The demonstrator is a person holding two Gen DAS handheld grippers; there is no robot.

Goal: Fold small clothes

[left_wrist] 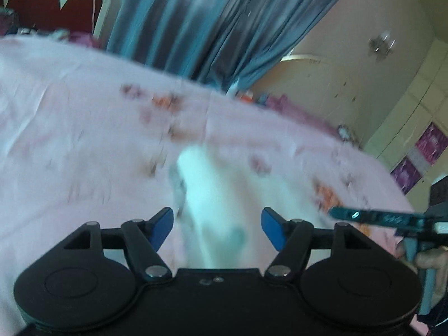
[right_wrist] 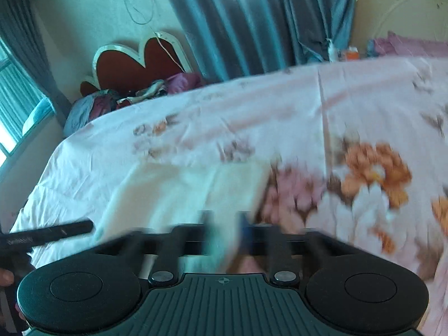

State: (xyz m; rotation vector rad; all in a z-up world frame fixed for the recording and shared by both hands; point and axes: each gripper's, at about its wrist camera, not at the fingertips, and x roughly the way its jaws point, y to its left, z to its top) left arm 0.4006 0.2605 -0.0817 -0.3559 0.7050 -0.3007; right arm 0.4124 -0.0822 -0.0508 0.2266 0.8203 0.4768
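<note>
A small white garment [right_wrist: 179, 193] lies on a bed covered by a pink sheet [left_wrist: 70, 128] printed with orange and pink flowers. The cloth is blurred in both views. In the right wrist view it spreads as a pale, creased patch across the near part of the bed, to the left of a large orange flower [right_wrist: 375, 170]. In the left wrist view the same white cloth [left_wrist: 207, 184] runs as a strip between the two blue pads.

The left tongs [left_wrist: 217, 228] stand apart, their blue pads [left_wrist: 162, 224] on either side of the cloth and clear of it. The right tongs [right_wrist: 224, 232] are drawn together and clamped on a fold of the white garment, with a blurred greenish patch at the pinch point.

Each tool shows at the edge of the other's view as a dark bar.

Beyond the bed hangs a blue-grey curtain [right_wrist: 238, 19]. A red, white-edged headboard [right_wrist: 140, 61] stands against the wall, with a heap of mixed clothes [right_wrist: 120, 98] at its foot. A pale wardrobe [left_wrist: 411, 117] stands to the right in the left wrist view.
</note>
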